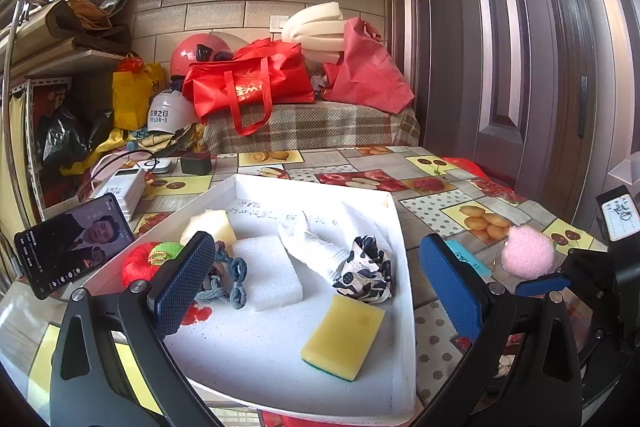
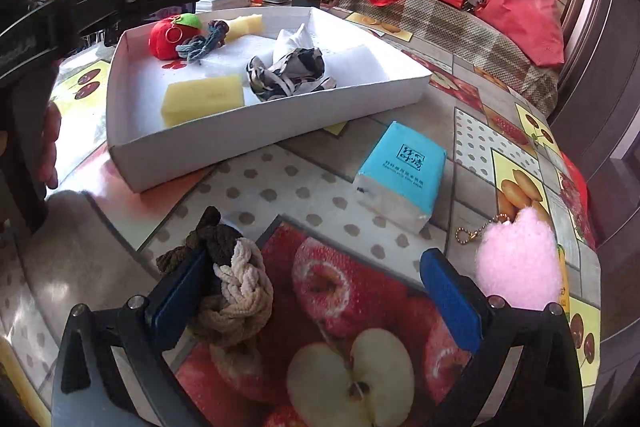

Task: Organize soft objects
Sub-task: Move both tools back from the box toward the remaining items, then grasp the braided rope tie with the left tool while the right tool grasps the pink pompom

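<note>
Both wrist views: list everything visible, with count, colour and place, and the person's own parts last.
Tray: 1, white, on the table.
Sponge: 1, yellow with green base, in the tray.
Foam block: 1, white, in the tray.
Patterned cloth: 1, black and white, in the tray.
Plush fruit: 1, red and green, in the tray.
Knitted cord: 1, grey-blue, in the tray.
Tissue pack: 1, teal, on the table outside the tray.
Pompom keychain: 1, pink, on the table, right.
Braided rope: 1, brown and cream, on the table at the right gripper.
Phone: 1, black, left of the tray.
Left gripper: open, over the tray.
Right gripper: open.
</note>
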Tool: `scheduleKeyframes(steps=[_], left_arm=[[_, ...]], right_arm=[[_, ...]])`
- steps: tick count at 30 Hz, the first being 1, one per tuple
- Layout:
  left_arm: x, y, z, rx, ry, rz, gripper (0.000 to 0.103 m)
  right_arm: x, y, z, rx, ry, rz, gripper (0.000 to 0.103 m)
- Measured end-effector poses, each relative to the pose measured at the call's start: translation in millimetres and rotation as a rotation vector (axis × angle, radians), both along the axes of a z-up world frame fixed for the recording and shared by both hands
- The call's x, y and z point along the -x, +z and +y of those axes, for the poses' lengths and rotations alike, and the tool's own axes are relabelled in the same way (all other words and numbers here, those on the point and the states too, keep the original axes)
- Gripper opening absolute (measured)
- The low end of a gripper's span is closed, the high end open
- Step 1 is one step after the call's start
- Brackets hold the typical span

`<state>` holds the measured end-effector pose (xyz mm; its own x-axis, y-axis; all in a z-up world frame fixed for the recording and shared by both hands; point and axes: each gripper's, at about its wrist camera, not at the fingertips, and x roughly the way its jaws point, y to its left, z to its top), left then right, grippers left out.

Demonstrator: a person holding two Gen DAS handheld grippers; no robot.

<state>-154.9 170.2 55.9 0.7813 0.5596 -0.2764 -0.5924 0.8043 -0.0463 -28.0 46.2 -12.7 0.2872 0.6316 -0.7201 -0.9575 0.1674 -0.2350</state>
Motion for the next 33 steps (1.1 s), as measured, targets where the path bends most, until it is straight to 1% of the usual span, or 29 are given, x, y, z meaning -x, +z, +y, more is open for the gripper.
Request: scheduleKeyframes(steps=[1, 2, 4, 6, 8, 9, 11, 13, 15, 17, 19, 20, 21, 24, 26, 28, 30, 31, 32, 33], left_arm=[[0.5, 0.6, -0.1, -0.001, 0.0, -0.002, 0.103], [1.1, 0.9, -0.1, 0.0, -0.006, -0.005, 0.103], [3.0, 1.9, -1.9, 0.007, -0.033, -0.015, 0.103], [4.9, 3.0, -6.8, 0.013, -0.079, -0.026, 0.103], [3.6, 3.8, -14.4, 0.025, -0.161, -0.033, 0.103], [1.3, 4.1, -20.0, 0.029, -0.217, -0.031, 0.103], [-4.9, 4.3, -34.4, 0.016, -0.319, -0.011, 0.103], [-13.9, 4.8, -53.2, -0.001, -0.425, 0.029, 0.103], [-24.3, 2.9, -69.5, 0.013, -0.534, 0.079, 0.103], [-34.7, 0.1, -83.0, 0.033, -0.608, 0.133, 0.103], [-45.5, -3.7, -89.5, 0.075, -0.647, 0.186, 0.102], [-50.4, -5.9, -90.2, 0.102, -0.659, 0.209, 0.102], [-54.2, -7.7, -89.8, 0.124, -0.665, 0.225, 0.102], [-57.5, -11.2, -87.5, 0.164, -0.678, 0.239, 0.102], [-62.4, -16.1, -90.2, 0.187, -0.712, 0.285, 0.102], [-67.3, -22.3, -99.2, 0.167, -0.737, 0.354, 0.102], [-70.1, -25.5, -107.8, 0.13, -0.728, 0.397, 0.102], [-72.4, -27.4, -110.2, 0.122, -0.718, 0.417, 0.102], [-75.0, -30.1, -110.7, 0.123, -0.71, 0.438, 0.102], [-78.3, -33.2, -110.6, 0.13, -0.703, 0.463, 0.102]], right_arm=[[1.6, 2.9, -4.7, -0.015, -0.003, -0.015, 0.102], [3.6, 8.2, -11.5, -0.055, -0.015, -0.037, 0.102], [2.8, 23.3, -28.8, -0.174, -0.037, -0.045, 0.102], [-9.0, 35.0, -45.9, -0.277, -0.096, -0.003, 0.103], [-26.8, 43.0, -63.0, -0.369, -0.189, 0.045, 0.103], [-37.6, 44.7, -71.0, -0.403, -0.236, 0.077, 0.103], [-59.3, 45.6, -83.3, -0.428, -0.339, 0.123, 0.103], [-77.4, 46.2, -93.1, -0.426, -0.428, 0.126, 0.103], [-89.9, 46.7, -100.7, -0.421, -0.485, 0.102, 0.103], [-98.6, 44.1, -101.5, -0.397, -0.489, 0.089, 0.103], [-105.8, 41.3, -94.3, -0.366, -0.469, 0.103, 0.101], [-108.9, 40.0, -93.0, -0.363, -0.45, 0.109, 0.094], [-108.7, 40.2, -88.6, -0.363, -0.425, 0.104, 0.091], [-104.6, 36.7, -71.7, -0.326, -0.362, 0.05, 0.089], [-107.3, 32.0, -53.6, -0.268, -0.343, 0.026, 0.083], [-111.3, 26.1, -37.9, -0.205, -0.337, 0.007, 0.08], [-114.4, 19.7, -26.5, -0.147, -0.336, -0.011, 0.078], [-115.0, 16.2, -22.8, -0.119, -0.335, -0.013, 0.074], [-114.9, 13.0, -19.5, -0.096, -0.327, -0.012, 0.066], [-113.8, 10.9, -17.1, -0.079, -0.327, -0.023, 0.063]])
